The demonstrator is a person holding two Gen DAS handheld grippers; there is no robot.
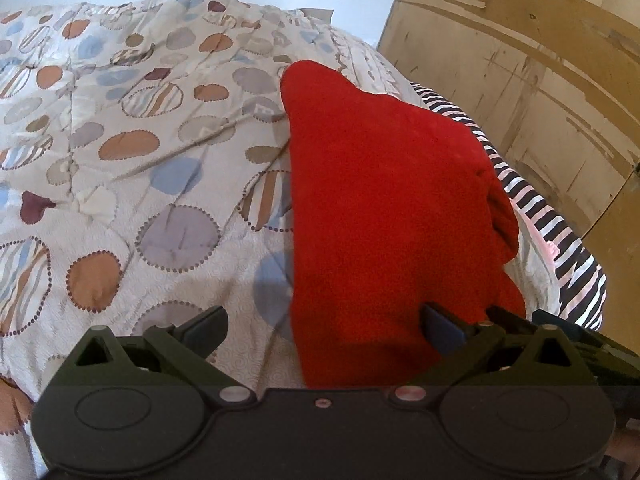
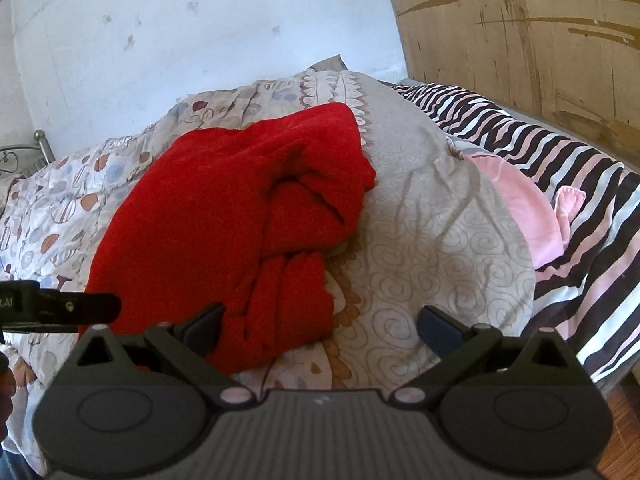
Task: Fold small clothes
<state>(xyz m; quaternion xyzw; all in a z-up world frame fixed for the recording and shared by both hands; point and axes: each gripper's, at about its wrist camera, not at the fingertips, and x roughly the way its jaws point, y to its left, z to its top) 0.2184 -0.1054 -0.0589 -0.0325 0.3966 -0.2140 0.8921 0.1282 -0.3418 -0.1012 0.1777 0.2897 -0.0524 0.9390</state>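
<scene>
Red garment [image 1: 384, 208] lies bunched on the quilt [image 1: 140, 184] near its right edge, its near end cut off behind the left gripper [image 1: 322, 328]. Both left gripper and right gripper [image 2: 320, 326] spread wide, holding nothing.

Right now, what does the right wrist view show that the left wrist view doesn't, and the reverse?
Only the right wrist view shows a pink garment, a metal bed frame, and the open left gripper from the side. Only the left wrist view shows the quilt's broad circle-patterned spread. Both share the red garment, the striped bedding, the wooden panel, and the open right gripper.
</scene>
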